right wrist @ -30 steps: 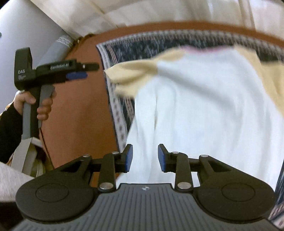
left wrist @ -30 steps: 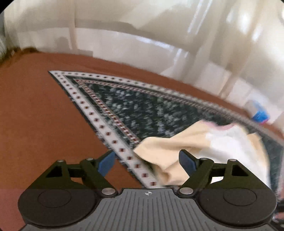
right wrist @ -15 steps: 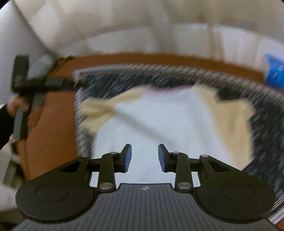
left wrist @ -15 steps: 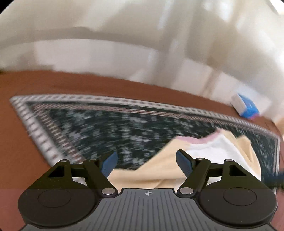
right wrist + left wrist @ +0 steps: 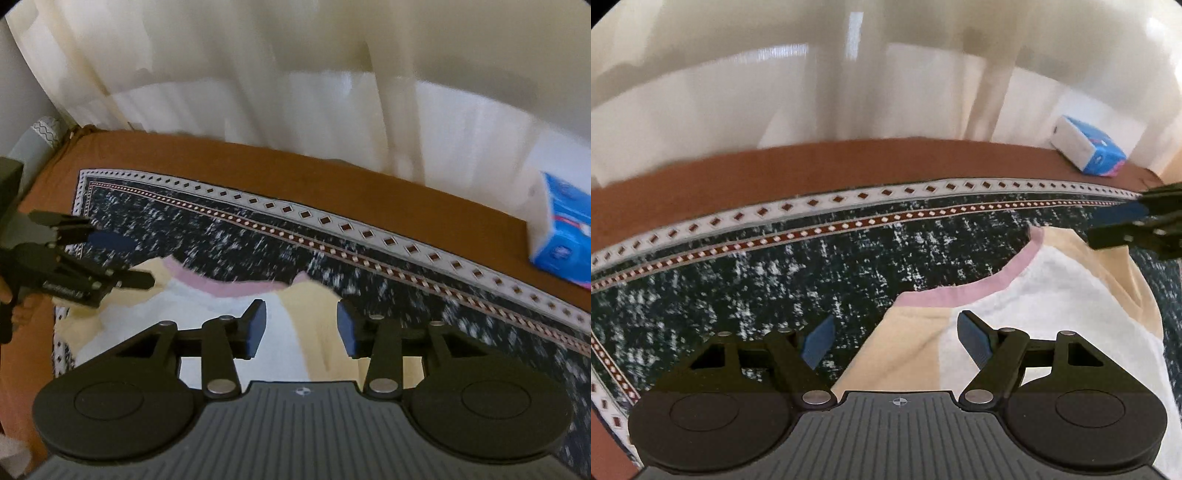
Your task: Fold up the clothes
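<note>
A white shirt (image 5: 1052,295) with cream sleeves and a pink collar (image 5: 990,286) lies flat on a dark patterned rug (image 5: 775,288). My left gripper (image 5: 894,339) hangs open over the cream shoulder left of the collar, and no cloth is pinched. At the right edge of that view my right gripper (image 5: 1108,223) reaches over the other shoulder. In the right wrist view my right gripper (image 5: 301,326) has its jaws opening above the shirt (image 5: 221,332), close to the collar (image 5: 236,288), with nothing pressed between the pads. The left gripper (image 5: 133,260) shows open at the left.
The rug (image 5: 369,258) has a white diamond border and rests on a brown cover (image 5: 738,173). A blue and white tissue pack (image 5: 565,240) sits at the far right corner (image 5: 1086,149). Pale curtains hang close behind the far edge.
Both grippers have swept across the shirt to its collar end, one over each shoulder. The right jaws stand wider than before. The left jaws look the same.
</note>
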Demonstrator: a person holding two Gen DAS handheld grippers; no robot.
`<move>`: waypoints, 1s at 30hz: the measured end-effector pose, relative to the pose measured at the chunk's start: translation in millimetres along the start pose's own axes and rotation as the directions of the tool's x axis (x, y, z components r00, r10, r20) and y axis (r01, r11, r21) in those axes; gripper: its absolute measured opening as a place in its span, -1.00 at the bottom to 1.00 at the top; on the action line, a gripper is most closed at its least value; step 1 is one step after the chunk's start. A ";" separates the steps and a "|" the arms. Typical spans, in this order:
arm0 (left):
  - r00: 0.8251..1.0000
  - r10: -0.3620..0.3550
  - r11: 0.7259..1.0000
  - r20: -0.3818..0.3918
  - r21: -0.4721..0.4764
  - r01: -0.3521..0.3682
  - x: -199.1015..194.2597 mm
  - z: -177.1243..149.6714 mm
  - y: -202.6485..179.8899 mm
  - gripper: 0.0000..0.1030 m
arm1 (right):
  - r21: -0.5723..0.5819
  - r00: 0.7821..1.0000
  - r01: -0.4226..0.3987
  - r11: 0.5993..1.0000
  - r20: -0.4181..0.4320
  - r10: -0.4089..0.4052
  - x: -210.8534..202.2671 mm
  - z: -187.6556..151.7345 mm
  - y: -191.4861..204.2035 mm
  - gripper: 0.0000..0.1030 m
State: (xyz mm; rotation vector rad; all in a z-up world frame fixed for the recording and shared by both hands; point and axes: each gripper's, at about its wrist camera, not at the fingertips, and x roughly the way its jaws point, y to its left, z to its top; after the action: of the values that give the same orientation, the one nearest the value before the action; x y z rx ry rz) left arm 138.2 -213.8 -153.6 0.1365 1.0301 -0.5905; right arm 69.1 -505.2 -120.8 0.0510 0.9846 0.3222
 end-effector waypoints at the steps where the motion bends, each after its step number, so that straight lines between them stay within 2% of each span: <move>1: 1.000 0.001 1.000 -0.009 0.004 -0.001 2.2 0.6 -0.6 0.61 | -0.006 1.000 -0.008 1.000 -0.007 0.008 7.0 3.6 -2.3 -0.09; 3: 1.000 0.003 1.000 -0.027 0.015 -0.003 5.6 1.3 -2.6 0.59 | -0.019 0.999 -0.025 1.000 -0.022 0.024 20.8 10.8 -6.6 -0.09; 8: 0.999 0.004 0.999 -0.047 0.051 -0.001 13.3 5.2 -8.2 0.36 | -0.049 0.997 -0.049 0.998 -0.062 0.046 46.3 12.6 -9.6 -0.09; 9: 0.999 0.002 0.998 -0.047 0.057 0.001 13.7 6.7 -8.7 0.10 | -0.052 0.996 -0.053 0.997 -0.070 0.049 50.2 11.5 -10.3 -0.09; 10: 0.999 -0.002 0.998 -0.047 0.062 0.005 13.3 7.5 -9.0 -0.40 | -0.046 0.996 -0.062 0.997 -0.069 0.059 51.4 10.5 -11.8 -0.07; 11: 0.999 -0.009 0.998 -0.049 0.068 0.012 13.0 8.0 -9.3 -0.57 | -0.040 0.995 -0.071 0.997 -0.066 0.069 52.3 9.5 -13.4 -0.11; 12: 0.999 -0.016 0.997 -0.051 0.074 0.019 12.7 8.4 -9.6 -0.84 | -0.032 0.995 -0.078 0.996 -0.068 0.076 51.7 9.7 -15.0 -0.15; 13: 0.999 -0.021 0.997 -0.049 0.080 0.025 11.6 8.7 -10.1 -0.92 | -0.025 0.994 -0.086 0.996 -0.075 0.083 50.9 10.4 -16.9 -0.47; 14: 0.999 -0.025 0.996 -0.037 0.082 0.028 8.8 8.9 -11.0 -0.98 | -0.021 0.992 -0.097 0.995 -0.088 0.095 50.1 11.1 -18.2 -0.69; 17: 0.999 -0.028 0.996 0.018 0.080 0.026 -3.0 11.5 -13.2 -1.00 | -0.026 0.991 -0.110 0.994 -0.084 0.108 37.8 11.9 -17.3 -0.76; 22: 0.990 -0.015 0.998 0.139 0.068 0.005 -22.8 33.8 -16.1 -1.00 | -0.034 0.994 -0.098 0.995 0.045 0.099 -5.4 17.1 -12.4 -0.77; 26: 0.984 0.016 0.997 0.175 0.069 -0.028 -11.5 55.4 -23.4 -1.00 | -0.016 0.992 -0.027 1.000 0.120 0.029 -15.3 24.5 -13.8 -0.77; 30: 0.982 0.043 0.997 0.182 0.048 -0.052 12.4 75.0 -28.0 -1.00 | 0.018 0.986 0.061 0.998 0.152 -0.064 -5.4 29.8 -20.5 -0.77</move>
State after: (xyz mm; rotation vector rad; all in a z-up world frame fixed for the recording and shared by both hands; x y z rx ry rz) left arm 185.7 -270.4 -120.3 0.1508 0.8337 -0.5760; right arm 95.9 -523.2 -103.6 0.0563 0.8348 0.2501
